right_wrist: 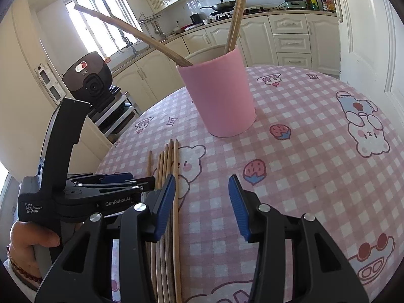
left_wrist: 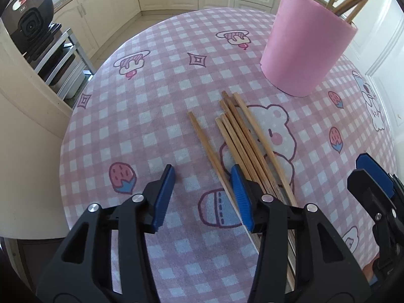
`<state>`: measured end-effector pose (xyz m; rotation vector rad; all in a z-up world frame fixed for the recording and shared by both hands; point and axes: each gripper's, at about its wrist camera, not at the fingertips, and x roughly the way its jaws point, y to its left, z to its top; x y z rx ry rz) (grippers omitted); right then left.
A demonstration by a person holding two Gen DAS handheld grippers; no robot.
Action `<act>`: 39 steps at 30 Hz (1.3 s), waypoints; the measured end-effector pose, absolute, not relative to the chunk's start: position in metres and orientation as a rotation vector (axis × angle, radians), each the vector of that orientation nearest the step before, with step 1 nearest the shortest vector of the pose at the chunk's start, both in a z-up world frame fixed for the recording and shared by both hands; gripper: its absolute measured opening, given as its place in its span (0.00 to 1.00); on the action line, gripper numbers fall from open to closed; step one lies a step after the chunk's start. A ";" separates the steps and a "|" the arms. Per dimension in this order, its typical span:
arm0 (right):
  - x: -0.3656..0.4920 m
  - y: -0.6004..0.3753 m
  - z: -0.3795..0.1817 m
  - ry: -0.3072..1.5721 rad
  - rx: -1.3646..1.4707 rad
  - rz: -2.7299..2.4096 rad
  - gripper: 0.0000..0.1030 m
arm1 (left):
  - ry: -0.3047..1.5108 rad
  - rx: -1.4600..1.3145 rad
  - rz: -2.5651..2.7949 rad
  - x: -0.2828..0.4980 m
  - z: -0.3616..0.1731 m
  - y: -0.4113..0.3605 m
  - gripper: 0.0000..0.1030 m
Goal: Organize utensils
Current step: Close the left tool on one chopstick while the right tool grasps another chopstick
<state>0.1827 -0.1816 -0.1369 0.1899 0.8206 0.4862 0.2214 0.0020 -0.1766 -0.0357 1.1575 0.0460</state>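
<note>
Several wooden chopsticks (left_wrist: 242, 136) lie side by side on the pink checked tablecloth (left_wrist: 151, 101), in front of a pink cup (left_wrist: 308, 43) that holds more chopsticks. My left gripper (left_wrist: 203, 170) hovers low over their near ends, open. The leftmost loose chopstick (left_wrist: 202, 136) runs between its jaws beside the right pad, and the rest lie right of that finger. In the right wrist view my right gripper (right_wrist: 202, 180) is open over bare cloth. The chopsticks (right_wrist: 166, 161) pass under its left finger, and the cup (right_wrist: 219, 96) stands beyond. The left gripper (right_wrist: 141, 183) sits at the left, held by a hand (right_wrist: 32, 240).
The right gripper (left_wrist: 373, 171) shows at the right edge of the left wrist view. A black appliance (right_wrist: 88, 78) stands on a metal rack beyond the table's left edge. Cream kitchen cabinets (right_wrist: 290, 40) line the far walls.
</note>
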 end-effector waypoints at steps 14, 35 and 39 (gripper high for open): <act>0.192 -0.145 -0.147 0.882 0.059 0.514 0.40 | 1.147 0.003 -0.100 0.225 -0.175 0.017 0.12; 0.227 -0.086 -0.165 0.942 -0.228 0.485 0.28 | 1.133 -0.005 -0.154 0.224 -0.176 0.024 0.11; 0.234 -0.076 -0.164 0.953 -0.261 0.489 0.17 | 1.124 -0.020 -0.153 0.221 -0.176 0.026 0.11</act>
